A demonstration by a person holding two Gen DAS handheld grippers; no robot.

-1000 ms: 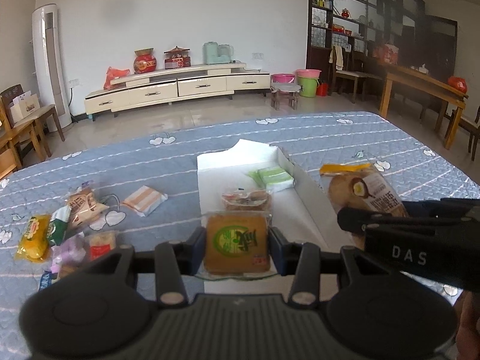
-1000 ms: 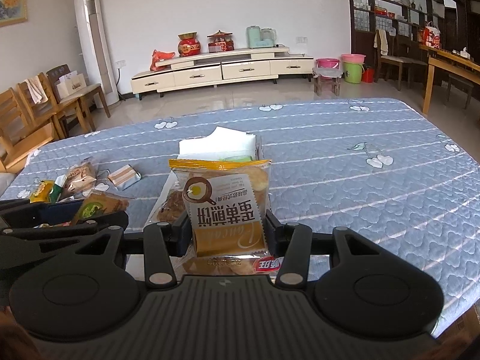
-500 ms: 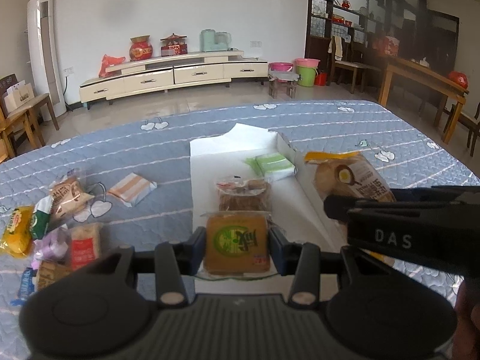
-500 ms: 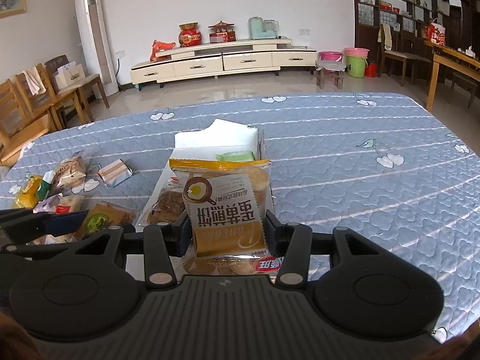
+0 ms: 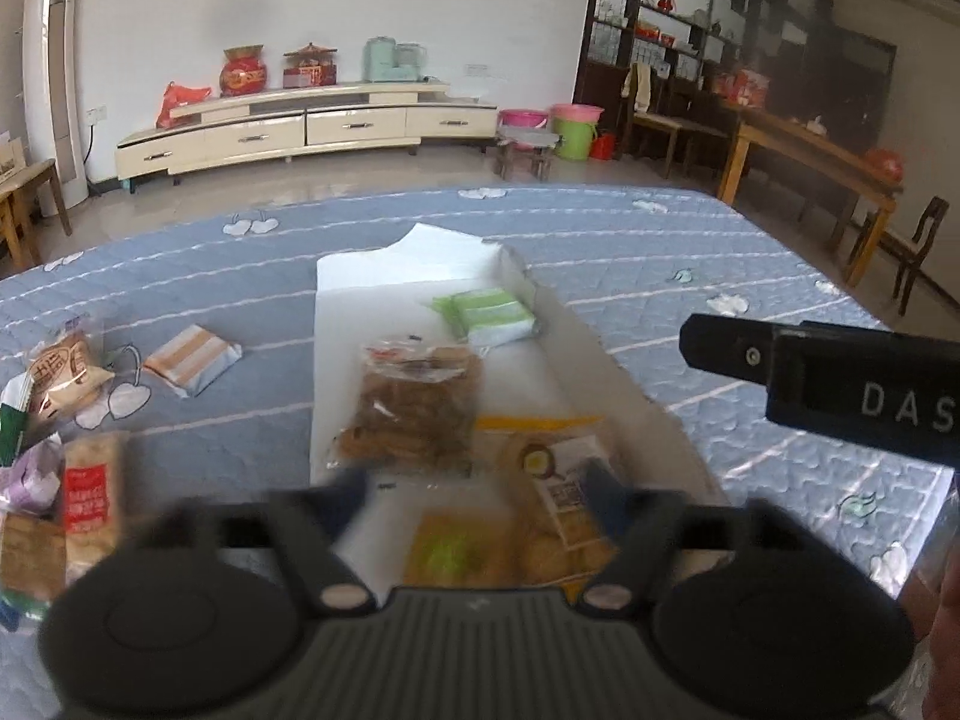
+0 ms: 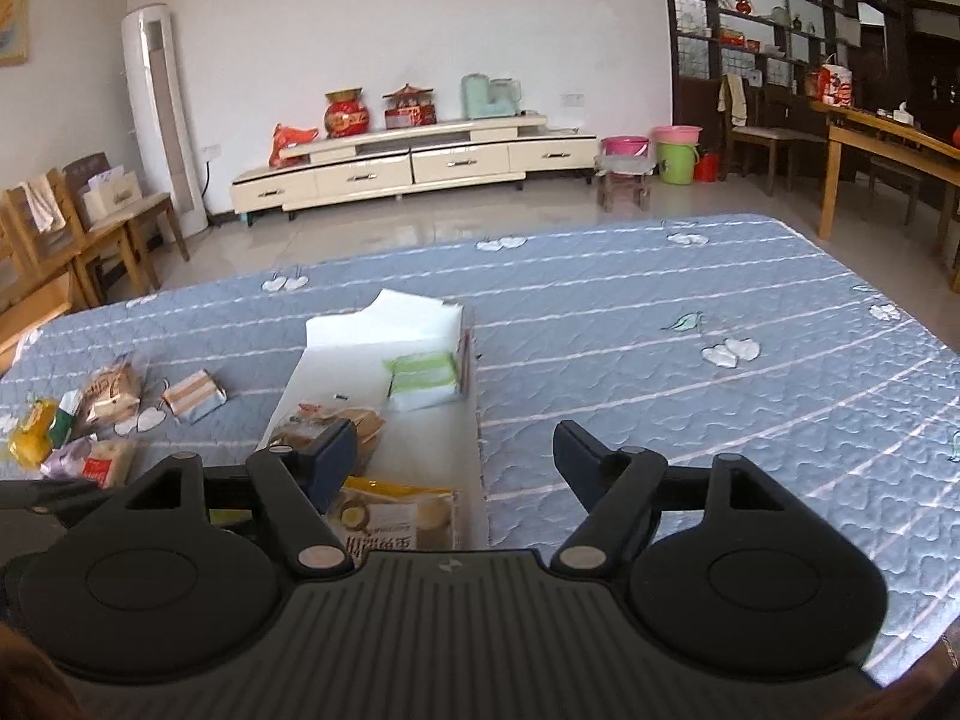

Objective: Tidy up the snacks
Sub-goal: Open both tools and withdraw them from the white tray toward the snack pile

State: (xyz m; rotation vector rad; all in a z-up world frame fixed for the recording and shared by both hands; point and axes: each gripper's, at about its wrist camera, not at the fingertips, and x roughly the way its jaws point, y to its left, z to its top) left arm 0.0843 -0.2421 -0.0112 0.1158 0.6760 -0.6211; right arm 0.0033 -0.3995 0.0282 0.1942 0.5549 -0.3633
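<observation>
In the left wrist view the left gripper (image 5: 477, 495) has just been opening; its jaws stand wide at the bottom of the frame, blurred, and the green-labelled snack (image 5: 447, 552) lies between them on the white box (image 5: 372, 306) – the pads do not press on it. Just right of it lies the yellow egg-print packet (image 5: 552, 468), above it the brown cake packet (image 5: 414, 402), and higher up the green packet (image 5: 486, 315). The right gripper (image 6: 456, 456) has also just been opening; its jaws are wide apart and hold nothing – the egg-print packet lies below its left jaw, in the box. More snacks (image 6: 102, 402) lie on the blue quilt (image 6: 690, 372) at the left
</observation>
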